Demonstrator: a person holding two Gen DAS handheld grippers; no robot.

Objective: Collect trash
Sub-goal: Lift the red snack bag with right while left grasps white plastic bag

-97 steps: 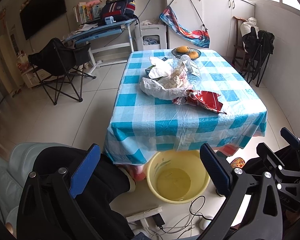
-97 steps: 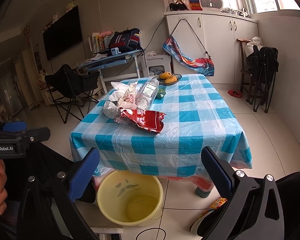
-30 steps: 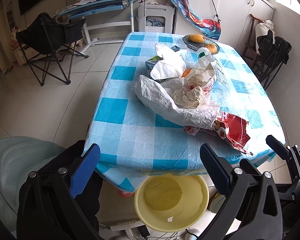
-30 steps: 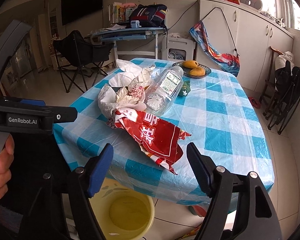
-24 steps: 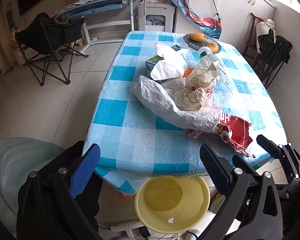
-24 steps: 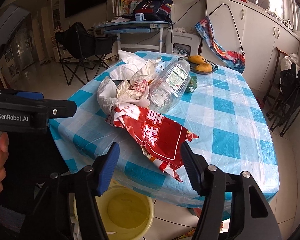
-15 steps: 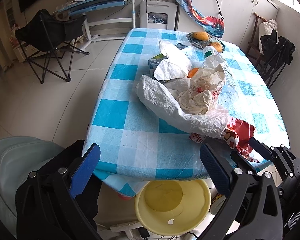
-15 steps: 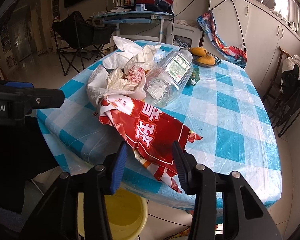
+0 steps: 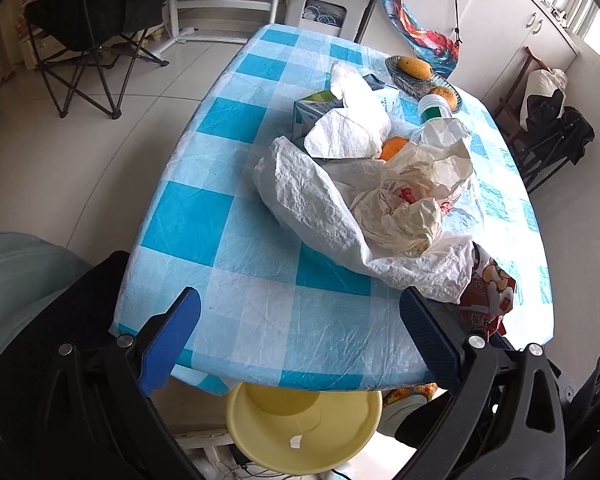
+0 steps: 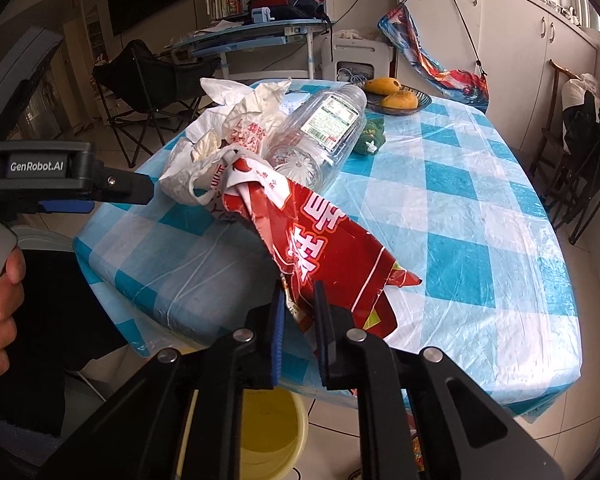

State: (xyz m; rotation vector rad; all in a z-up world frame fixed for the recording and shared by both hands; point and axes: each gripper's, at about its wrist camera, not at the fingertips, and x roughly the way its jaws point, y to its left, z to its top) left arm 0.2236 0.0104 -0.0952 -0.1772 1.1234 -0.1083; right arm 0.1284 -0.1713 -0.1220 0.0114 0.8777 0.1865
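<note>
Now the right gripper has moved in and squeezed onto the red snack bag, low in the middle, at the table edge. The left gripper stays spread wide. Lift slowly, then drop it in the yellow bucket below.
</note>
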